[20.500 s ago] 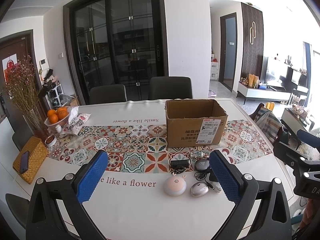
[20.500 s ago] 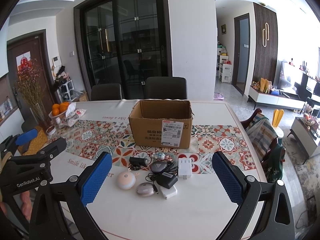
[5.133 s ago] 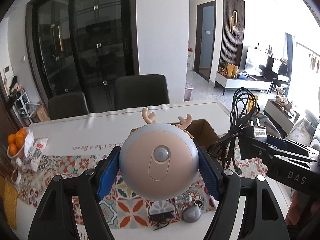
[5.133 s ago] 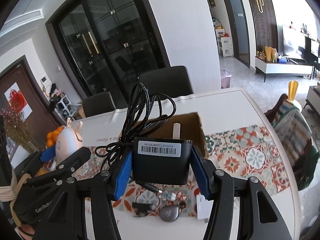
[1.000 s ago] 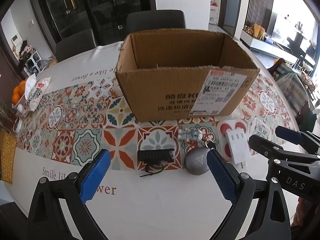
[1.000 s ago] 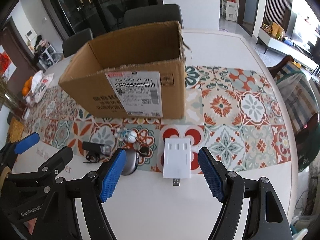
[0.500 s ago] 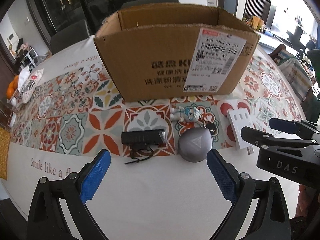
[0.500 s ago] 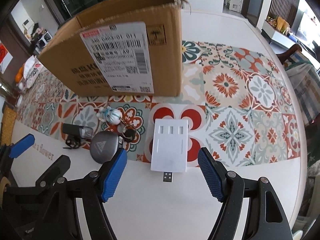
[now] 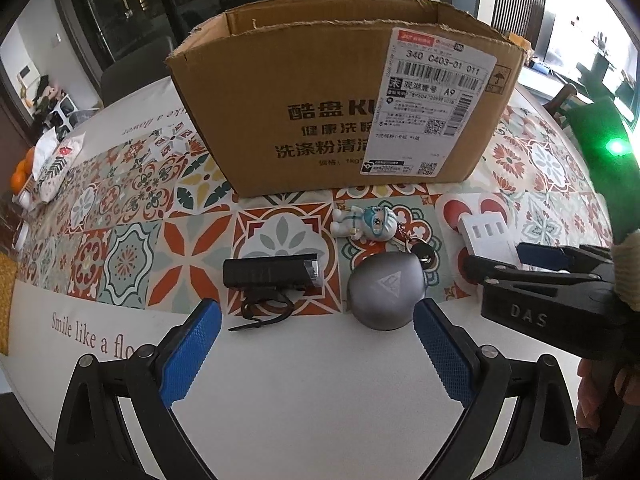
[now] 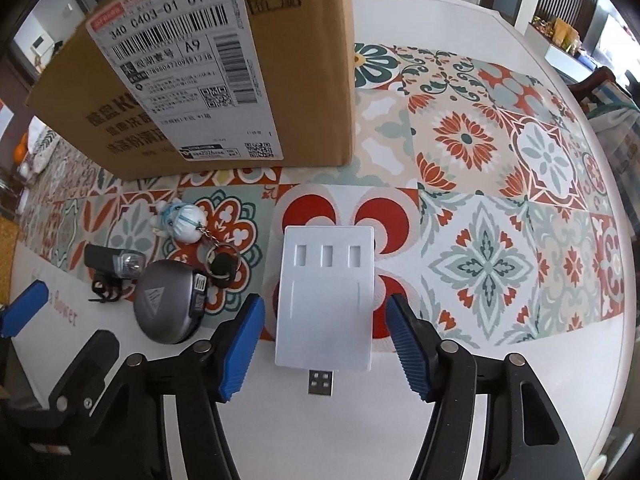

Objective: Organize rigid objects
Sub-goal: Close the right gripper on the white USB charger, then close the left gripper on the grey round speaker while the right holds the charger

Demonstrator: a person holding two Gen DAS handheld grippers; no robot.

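An open cardboard box (image 9: 344, 96) stands on the patterned table runner; it also shows in the right wrist view (image 10: 208, 76). In front of it lie a black bike light (image 9: 272, 274), a grey round device (image 9: 384, 294), a small figurine keychain (image 9: 366, 222) and a white USB hub (image 10: 326, 296). My left gripper (image 9: 316, 354) is open and empty, low over the table just short of the light and grey device. My right gripper (image 10: 324, 346) is open, its blue pads (image 10: 242, 346) on either side of the hub's near end, not touching it.
A snack bag (image 9: 52, 160) and oranges (image 9: 18, 176) sit at the table's far left. The white tabletop (image 9: 320, 400) lies below the grippers. The table's right edge (image 10: 600, 280) curves nearby. The right gripper's body (image 9: 552, 300) shows beside the grey device.
Both grippers have moved lower and closer to the objects. The right gripper's open pads now straddle the near end of the white hub.
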